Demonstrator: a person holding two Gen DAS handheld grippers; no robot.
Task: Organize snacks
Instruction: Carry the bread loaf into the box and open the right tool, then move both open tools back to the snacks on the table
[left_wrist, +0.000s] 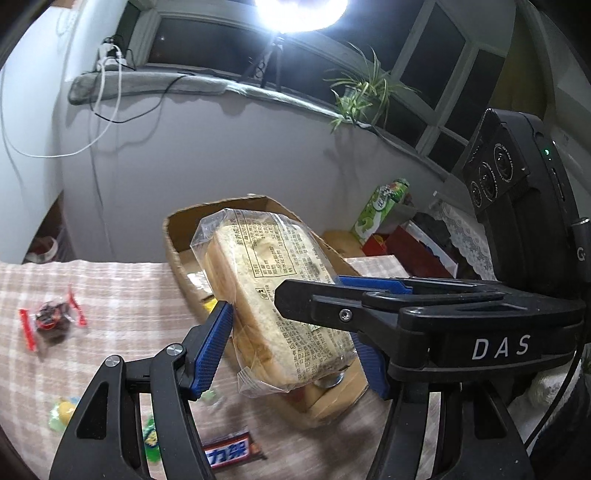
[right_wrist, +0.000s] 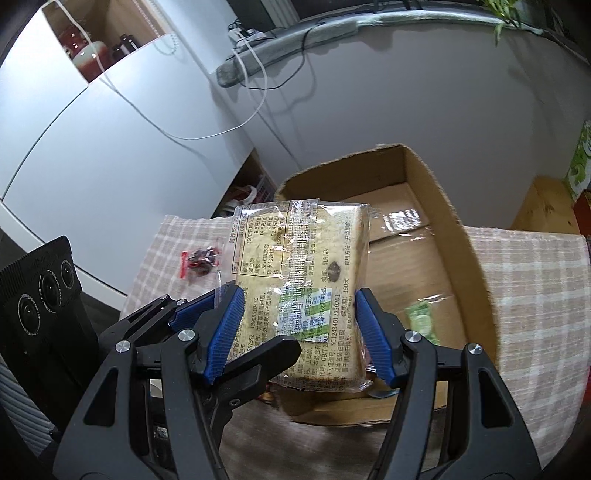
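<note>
A clear-wrapped loaf of sliced bread (left_wrist: 258, 266) (right_wrist: 306, 240) hangs tilted in the air, over the near end of an open cardboard box (left_wrist: 177, 236) (right_wrist: 436, 192). My left gripper (left_wrist: 291, 332) is shut on its lower half, blue pads pressing both long sides. My right gripper (right_wrist: 297, 295) is shut on the same packet. One of the right gripper's fingers (left_wrist: 321, 306) crosses in front of the bread in the left wrist view. The left gripper's finger (right_wrist: 258, 354) shows at lower left in the right wrist view.
On the checked tablecloth (left_wrist: 122, 291) lie a red-wrapped dark sweet (left_wrist: 51, 319) (right_wrist: 199, 260), a yellow jelly cup (left_wrist: 61, 411), a green packet (left_wrist: 151, 439) and a chocolate bar (left_wrist: 229, 450). A green packet (right_wrist: 421, 319) lies in the box. A green carton (left_wrist: 380, 210) stands behind.
</note>
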